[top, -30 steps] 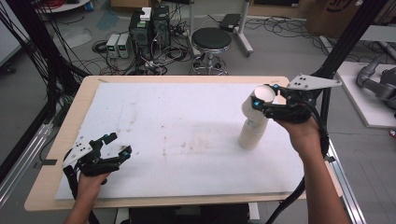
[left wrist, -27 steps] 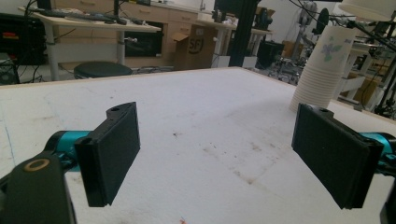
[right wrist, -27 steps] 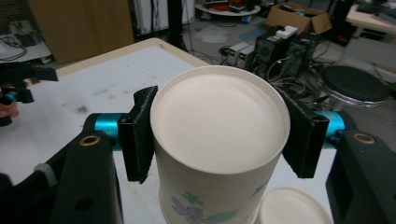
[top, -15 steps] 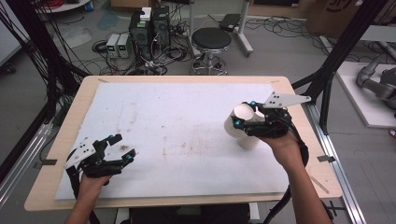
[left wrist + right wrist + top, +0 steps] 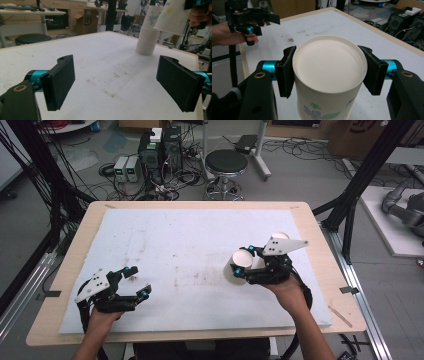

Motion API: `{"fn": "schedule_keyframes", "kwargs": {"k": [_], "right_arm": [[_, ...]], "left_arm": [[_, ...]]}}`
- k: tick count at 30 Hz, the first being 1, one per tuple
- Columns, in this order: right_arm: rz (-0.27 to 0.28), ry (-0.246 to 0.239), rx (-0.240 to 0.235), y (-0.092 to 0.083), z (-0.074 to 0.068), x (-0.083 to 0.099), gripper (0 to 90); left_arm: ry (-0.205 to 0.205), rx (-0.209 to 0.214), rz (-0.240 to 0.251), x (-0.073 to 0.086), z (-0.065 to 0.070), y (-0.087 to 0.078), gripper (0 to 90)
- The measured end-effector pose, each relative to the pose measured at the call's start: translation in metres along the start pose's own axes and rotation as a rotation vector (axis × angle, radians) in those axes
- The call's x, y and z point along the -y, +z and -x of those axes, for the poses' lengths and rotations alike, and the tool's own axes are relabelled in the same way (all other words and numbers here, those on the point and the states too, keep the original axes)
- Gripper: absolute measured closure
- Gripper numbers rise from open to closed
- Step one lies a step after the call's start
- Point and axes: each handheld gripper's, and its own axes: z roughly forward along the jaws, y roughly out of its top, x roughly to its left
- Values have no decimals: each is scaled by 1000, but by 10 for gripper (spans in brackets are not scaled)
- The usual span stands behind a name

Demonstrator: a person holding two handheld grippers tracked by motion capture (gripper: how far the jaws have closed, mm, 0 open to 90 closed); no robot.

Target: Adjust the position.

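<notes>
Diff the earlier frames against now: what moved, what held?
The right gripper, shut on an upside-down paper cup, came down and toward the person, away from the cup stack. The left gripper stayed open and empty at the near left of the table.

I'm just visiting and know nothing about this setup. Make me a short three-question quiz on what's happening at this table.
1. True or false: the right gripper is shut on a paper cup.
2. The left gripper has jaws that are: A) open with nothing between them, B) closed on a cup.
3. What stands upside down on the white mat, seen from the left gripper view?

Key: 1 true. 2 A. 3 a stack of cups.
</notes>
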Motion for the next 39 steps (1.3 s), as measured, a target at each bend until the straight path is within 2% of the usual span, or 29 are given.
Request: {"fn": "schedule_keyframes", "kwargs": {"k": [5, 10, 15, 21, 32, 39], "right_arm": [[0, 0, -41, 15, -5, 13, 371], [8, -5, -80, 26, -11, 17, 370], [2, -26, -98, 35, -16, 19, 369], [-3, -18, -127, 41, -15, 24, 368], [-4, -22, -170, 50, -20, 26, 368], [-2, -29, -170, 49, -22, 22, 367]], "left_arm": [[6, 27, -4, -3, 7, 6, 153], [20, 56, -14, -5, 15, 12, 152], [29, 95, -19, -5, 22, 18, 153], [41, 118, -39, -5, 27, 24, 152], [77, 242, -80, -12, 42, 60, 153], [90, 289, -97, -14, 50, 80, 154]]}}
